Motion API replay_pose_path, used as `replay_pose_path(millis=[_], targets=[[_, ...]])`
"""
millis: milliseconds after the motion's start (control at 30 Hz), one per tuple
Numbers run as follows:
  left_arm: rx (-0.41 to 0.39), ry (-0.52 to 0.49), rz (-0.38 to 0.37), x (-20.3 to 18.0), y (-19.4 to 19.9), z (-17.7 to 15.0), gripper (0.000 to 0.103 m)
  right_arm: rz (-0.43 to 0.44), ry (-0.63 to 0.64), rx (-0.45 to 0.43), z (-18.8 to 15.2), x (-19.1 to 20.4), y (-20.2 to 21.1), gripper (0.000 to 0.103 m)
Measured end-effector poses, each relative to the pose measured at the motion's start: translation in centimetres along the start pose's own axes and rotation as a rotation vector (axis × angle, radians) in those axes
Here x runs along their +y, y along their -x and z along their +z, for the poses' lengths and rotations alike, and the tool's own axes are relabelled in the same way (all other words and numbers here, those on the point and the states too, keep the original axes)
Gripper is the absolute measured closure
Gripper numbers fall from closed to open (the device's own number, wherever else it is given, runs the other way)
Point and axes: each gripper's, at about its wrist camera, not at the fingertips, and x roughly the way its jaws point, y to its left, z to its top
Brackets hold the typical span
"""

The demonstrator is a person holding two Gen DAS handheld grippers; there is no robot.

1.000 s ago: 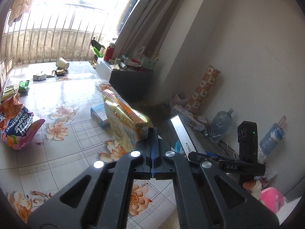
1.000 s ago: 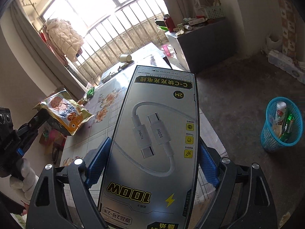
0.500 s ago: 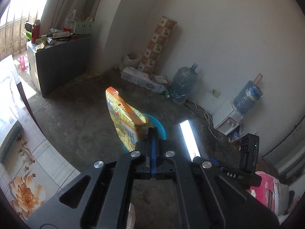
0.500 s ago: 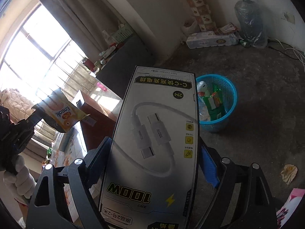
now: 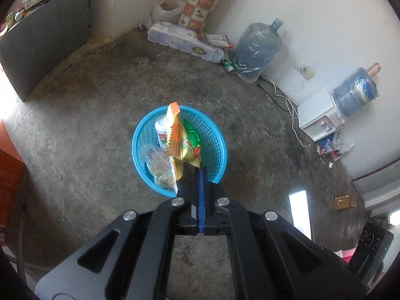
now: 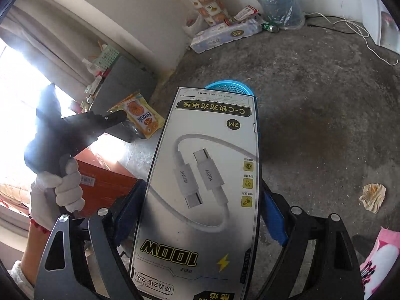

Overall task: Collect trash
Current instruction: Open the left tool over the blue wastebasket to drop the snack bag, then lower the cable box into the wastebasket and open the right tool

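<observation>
A blue mesh basket [image 5: 217,150] stands on the concrete floor, holding a cup, clear plastic and a green wrapper. My left gripper [image 5: 200,175] is shut on an orange and gold snack bag [image 5: 178,135], which hangs right over the basket's opening. From the right wrist view the same snack bag [image 6: 141,117] sticks out of the left gripper [image 6: 117,118], held by a white-gloved hand [image 6: 62,190]. My right gripper [image 6: 201,207] is shut on a large grey charging-cable box [image 6: 205,182]. The box hides most of the basket [image 6: 230,87] behind its top edge.
Along the wall are two water jugs [image 5: 255,50], a white dispenser [image 5: 317,115], a tissue pack [image 5: 185,42] and loose cables [image 5: 287,100]. A grey cabinet [image 5: 45,47] and an orange box [image 5: 10,175] stand left. A crumpled wrapper [image 6: 372,197] lies on the floor.
Both grippers swung away from the flowered table and down toward the floor. The snack bag now hangs over the blue basket, and the cable box has come up close in front of it.
</observation>
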Motion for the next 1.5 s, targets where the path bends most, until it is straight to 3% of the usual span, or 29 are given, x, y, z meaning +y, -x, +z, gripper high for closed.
replay_pose_path(millis=[100,133,167,200,333,533,700,800,933,1000,1100,1400,1500], targets=[[0.085,0.025,0.051,0.8,-4.9,1.2,0.103,-0.016,-0.020,0.009,0.2,-0.9,-0.6,0.020],[0.112,0.047,0.064,1.1,-6.5,1.5,0.099,-0.019,-0.024,0.013,0.4,-1.1,-0.8,0.020],[0.135,0.067,0.068,1.7,-7.5,1.4,0.086,-0.021,-0.026,0.017,0.5,-1.2,-1.0,0.020],[0.149,0.085,0.089,2.1,-8.1,1.6,0.076,-0.024,-0.024,0.021,0.4,-1.2,-1.1,0.020],[0.133,0.135,0.070,4.0,-7.0,0.9,0.075,-0.028,0.000,0.033,0.5,-0.3,-1.8,0.020],[0.081,0.105,0.077,5.8,0.0,0.7,0.072,0.043,0.106,0.108,2.8,3.2,-6.2,0.020],[0.043,0.060,0.104,7.3,8.6,-1.9,0.061,0.128,0.193,0.318,5.5,7.5,-15.2,0.020],[0.020,0.071,0.103,9.1,13.3,-4.5,0.058,0.120,0.154,0.460,7.3,8.8,-22.1,0.020],[-0.026,0.135,0.109,12.2,18.6,-8.4,0.057,0.018,0.067,0.569,9.6,8.7,-29.4,0.020],[-0.048,0.173,0.123,13.8,20.5,-10.3,0.057,-0.037,-0.018,0.606,10.7,7.5,-32.0,0.020],[-0.066,0.231,0.124,16.2,22.7,-12.6,0.057,-0.021,-0.169,0.698,11.2,5.4,-35.3,0.020],[-0.118,0.329,0.126,19.8,25.9,-16.1,0.057,-0.193,-0.393,0.671,11.3,0.8,-38.3,0.024],[-0.121,0.340,0.120,20.3,26.2,-16.7,0.057,-0.183,-0.401,0.642,10.8,0.7,-38.2,0.024]])
